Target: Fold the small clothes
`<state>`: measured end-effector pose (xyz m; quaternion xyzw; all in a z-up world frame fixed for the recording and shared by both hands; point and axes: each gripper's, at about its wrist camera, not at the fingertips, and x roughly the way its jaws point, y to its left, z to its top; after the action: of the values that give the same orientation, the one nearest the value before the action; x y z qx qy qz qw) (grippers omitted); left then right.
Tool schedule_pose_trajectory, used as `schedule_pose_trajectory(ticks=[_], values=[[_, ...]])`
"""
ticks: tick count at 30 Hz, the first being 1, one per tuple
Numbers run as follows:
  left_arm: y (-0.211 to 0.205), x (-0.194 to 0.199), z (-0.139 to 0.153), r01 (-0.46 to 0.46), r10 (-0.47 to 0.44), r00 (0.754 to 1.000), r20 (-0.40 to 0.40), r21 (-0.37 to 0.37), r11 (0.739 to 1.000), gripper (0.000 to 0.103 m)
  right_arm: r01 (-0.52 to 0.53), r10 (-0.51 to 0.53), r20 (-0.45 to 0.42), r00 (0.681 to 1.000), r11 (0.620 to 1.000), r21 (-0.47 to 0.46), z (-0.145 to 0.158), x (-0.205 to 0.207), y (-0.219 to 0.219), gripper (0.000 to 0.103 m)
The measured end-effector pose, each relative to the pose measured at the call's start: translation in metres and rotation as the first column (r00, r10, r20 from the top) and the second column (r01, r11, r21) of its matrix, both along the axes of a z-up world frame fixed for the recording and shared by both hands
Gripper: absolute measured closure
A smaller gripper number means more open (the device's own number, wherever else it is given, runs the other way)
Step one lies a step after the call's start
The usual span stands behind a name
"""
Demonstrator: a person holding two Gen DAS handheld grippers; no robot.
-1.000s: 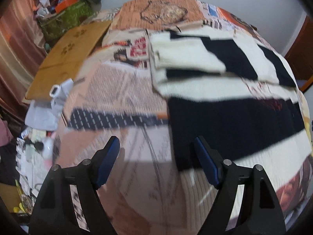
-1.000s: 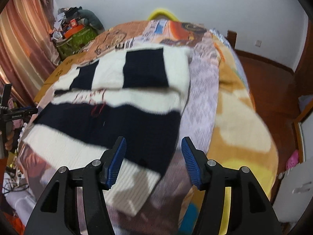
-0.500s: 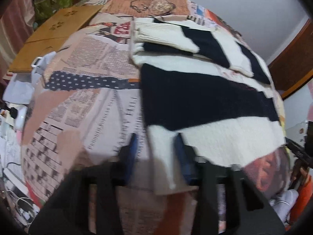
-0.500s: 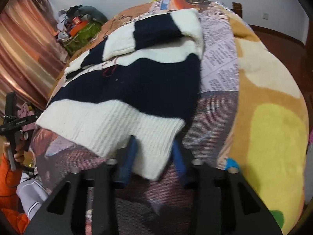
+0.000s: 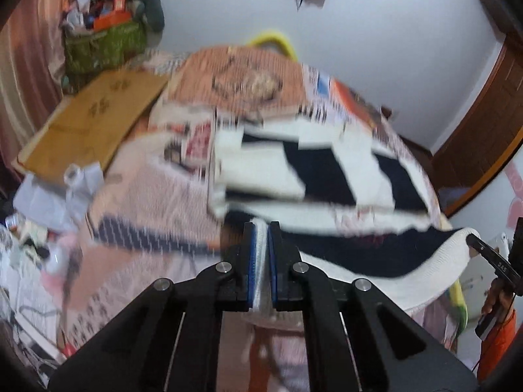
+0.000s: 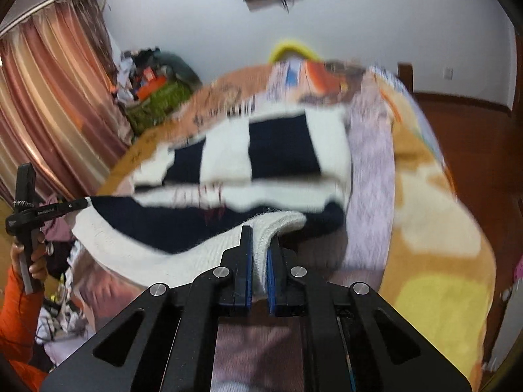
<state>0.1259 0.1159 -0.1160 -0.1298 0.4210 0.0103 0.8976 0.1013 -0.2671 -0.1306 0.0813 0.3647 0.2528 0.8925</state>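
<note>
A black-and-white striped knit sweater [image 5: 327,176] lies on the bed with its sleeves folded across the top; it also shows in the right wrist view [image 6: 278,150]. My left gripper [image 5: 260,238] is shut on the white ribbed hem at the sweater's near left corner. My right gripper [image 6: 260,241] is shut on the white hem [image 6: 228,245] at the near right corner. Both corners are lifted off the bed and the hem hangs between the grippers. Both views are blurred.
The bed is covered by a patterned newspaper-print blanket [image 5: 147,196]. A cardboard sheet [image 5: 94,124] and a cluttered green bag [image 5: 104,45] lie at the left. Striped curtains [image 6: 49,114] hang on the left; a wooden floor [image 6: 474,137] is at the right.
Both grippers closed on the sweater's bottom hem corners and raised them off the bed. The views tilted up from the blanket toward the far wall.
</note>
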Motion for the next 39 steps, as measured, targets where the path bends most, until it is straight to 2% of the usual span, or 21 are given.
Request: schedule_pose_trajectory(ticks=[5,6,10,12,16,18,20,22,25,28,30,33,35,39], values=[[0.002,0.047,0.025,-0.017,0.015,0.998,0.063,0.035,0.999,0.098,0.014,-0.014,0.082,0.997,1.0,-0.004,0.024,0.032,0.005,0.097],[0.004,0.057,0.027,-0.022,0.019,0.998,0.067,0.039,0.999,0.103,0.017,-0.016,0.097,0.995,1.0,-0.01,0.028,0.039,0.007,0.097],[0.014,0.103,0.033,-0.059,0.053,0.995,0.083,0.068,0.996,0.103,0.016,-0.012,0.124,0.992,0.999,-0.028,0.038,0.072,0.015,0.097],[0.016,0.124,0.031,-0.081,0.071,0.994,0.082,0.123,0.989,0.103,0.015,-0.009,0.129,0.992,0.999,-0.045,0.039,0.091,0.022,0.097],[0.022,0.151,0.018,-0.055,0.05,0.998,0.04,0.126,0.991,0.103,0.022,-0.012,0.117,0.993,0.996,-0.085,0.032,0.128,0.033,0.097],[0.021,0.156,0.006,-0.04,0.038,0.999,0.015,0.153,0.987,0.103,0.024,-0.013,0.096,0.995,0.993,-0.112,0.02,0.147,0.04,0.097],[0.021,0.157,-0.011,-0.013,0.017,1.0,-0.026,0.137,0.99,0.102,0.03,-0.021,0.07,0.997,0.991,-0.131,0.007,0.162,0.043,0.097],[0.02,0.152,-0.026,0.004,0.003,0.998,-0.061,0.125,0.992,0.098,0.038,-0.033,0.036,0.999,0.989,-0.146,-0.005,0.172,0.041,0.097],[0.02,0.137,-0.051,0.014,0.007,0.992,-0.126,0.16,0.987,0.089,0.039,-0.044,-0.026,0.999,0.987,-0.157,-0.026,0.177,0.038,0.097],[0.022,0.116,-0.063,0.003,0.025,0.986,-0.165,0.17,0.986,0.069,0.036,-0.045,-0.048,0.998,0.985,-0.169,-0.031,0.165,0.03,0.094],[0.027,0.1,-0.065,-0.008,0.03,0.984,-0.173,0.131,0.991,0.053,0.03,-0.038,-0.049,0.998,0.986,-0.163,-0.028,0.152,0.023,0.094],[0.027,0.071,-0.065,-0.021,0.037,0.98,-0.197,0.08,0.997,0.037,0.026,-0.036,-0.05,0.998,0.984,-0.176,-0.019,0.128,0.012,0.094],[0.024,0.053,-0.065,-0.028,0.038,0.977,-0.21,0.051,0.998,0.032,0.026,-0.036,-0.05,0.998,0.982,-0.188,-0.014,0.113,0.008,0.088],[0.011,0.028,-0.066,-0.025,0.029,0.972,-0.233,0.021,0.999,0.031,0.032,-0.036,-0.014,0.999,0.98,-0.197,-0.003,0.079,-0.002,0.073]])
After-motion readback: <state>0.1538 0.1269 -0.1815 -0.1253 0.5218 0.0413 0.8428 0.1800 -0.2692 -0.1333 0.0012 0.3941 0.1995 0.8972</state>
